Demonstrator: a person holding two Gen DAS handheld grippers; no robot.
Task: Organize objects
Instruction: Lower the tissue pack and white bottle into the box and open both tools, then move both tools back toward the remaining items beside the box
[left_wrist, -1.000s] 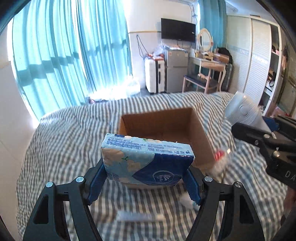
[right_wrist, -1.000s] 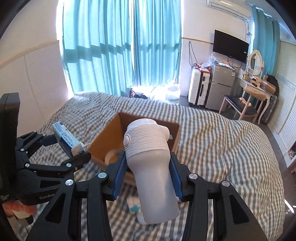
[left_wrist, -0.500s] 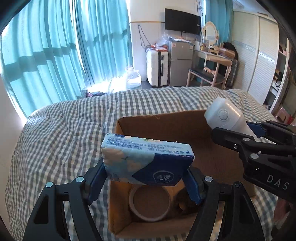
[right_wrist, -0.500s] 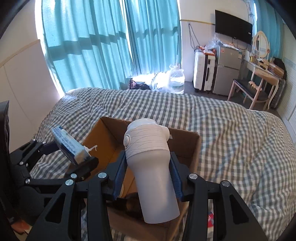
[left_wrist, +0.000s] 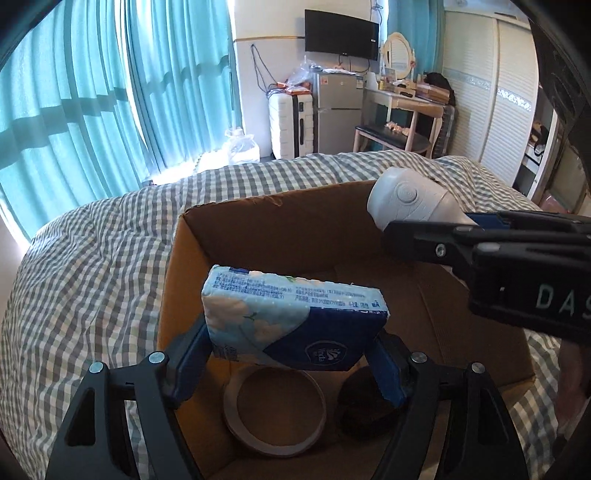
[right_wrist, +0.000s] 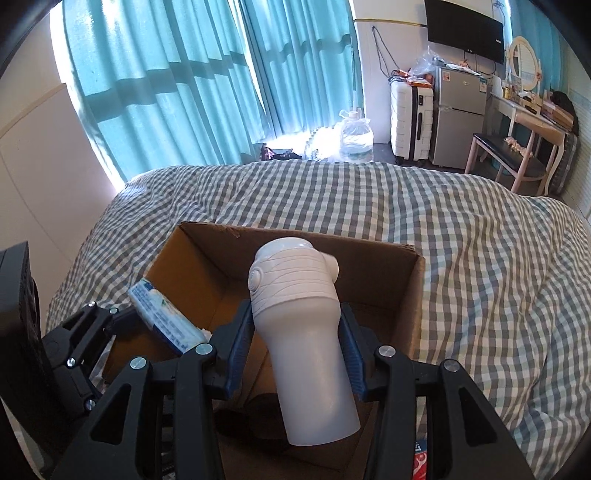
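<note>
My left gripper (left_wrist: 291, 363) is shut on a blue and white tissue pack (left_wrist: 291, 321) and holds it over the open cardboard box (left_wrist: 236, 236) on the bed. My right gripper (right_wrist: 295, 354) is shut on a white bottle (right_wrist: 299, 325), also held above the box (right_wrist: 410, 295). The bottle (left_wrist: 410, 197) and the right gripper show at the right of the left wrist view; the tissue pack (right_wrist: 162, 314) shows at the left of the right wrist view. Inside the box lie a tape roll (left_wrist: 275, 413) and a dark round object (left_wrist: 365, 406).
The box sits on a grey checked bedspread (right_wrist: 480, 258). A small red packet (right_wrist: 421, 461) lies on the bed beside the box. Beyond the bed are teal curtains (right_wrist: 184, 74), a white suitcase (right_wrist: 410, 118), a small fridge (right_wrist: 458, 114) and a dressing table (right_wrist: 532, 122).
Both grippers have moved forward from in front of the box to above its opening, still holding the tissue pack and the bottle. The box interior now shows.
</note>
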